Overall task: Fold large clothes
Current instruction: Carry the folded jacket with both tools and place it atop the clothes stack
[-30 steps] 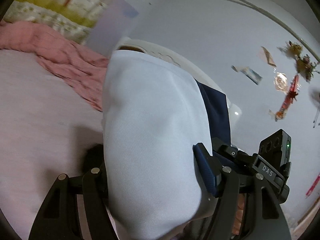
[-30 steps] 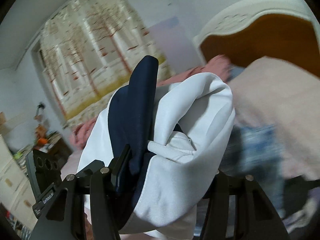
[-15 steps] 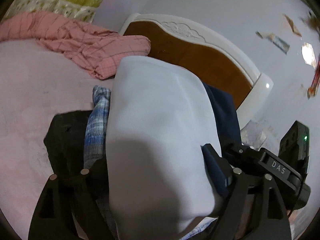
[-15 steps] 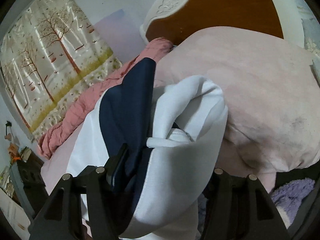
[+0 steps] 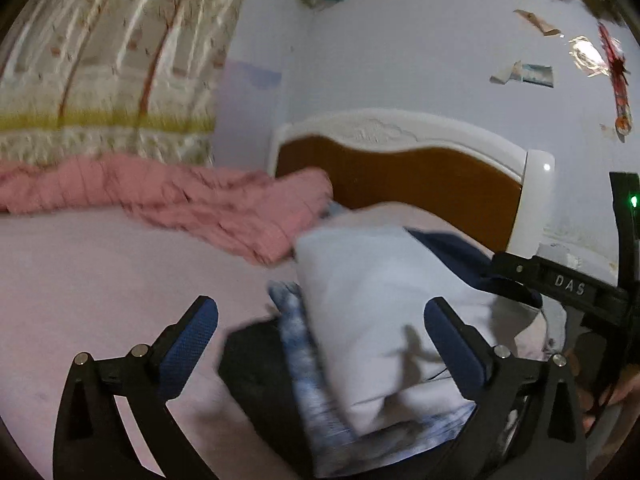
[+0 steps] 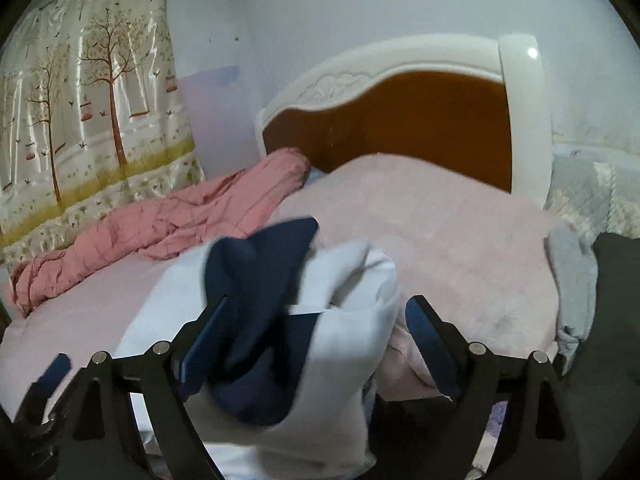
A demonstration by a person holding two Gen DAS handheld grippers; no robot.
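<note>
A folded white and navy garment [image 5: 380, 300] lies on top of a blue plaid piece [image 5: 308, 364] and a black piece [image 5: 252, 368] on the pink bed. My left gripper [image 5: 322, 336] straddles this bundle. Its jaws are opening wide, and the left pad stands well off the cloth. In the right wrist view the same garment [image 6: 320, 320] shows its navy folds between the fingers of my right gripper [image 6: 318, 334]. These jaws are opening too, with the right pad clear of the fabric. The right gripper's body [image 5: 568, 288] shows at the right of the left wrist view.
A crumpled pink checked garment [image 6: 160, 232] lies along the far side of the bed sheet [image 5: 100, 272]. A pink pillow [image 6: 440, 232] rests against the white and brown headboard [image 6: 420, 120]. Grey and dark clothes [image 6: 572, 280] sit at the right. A tree-print curtain [image 6: 80, 120] hangs at the left.
Both grippers came down toward the bed with the white and navy bundle. Their jaws have spread apart and let go of it, and it now rests on the plaid and black pieces.
</note>
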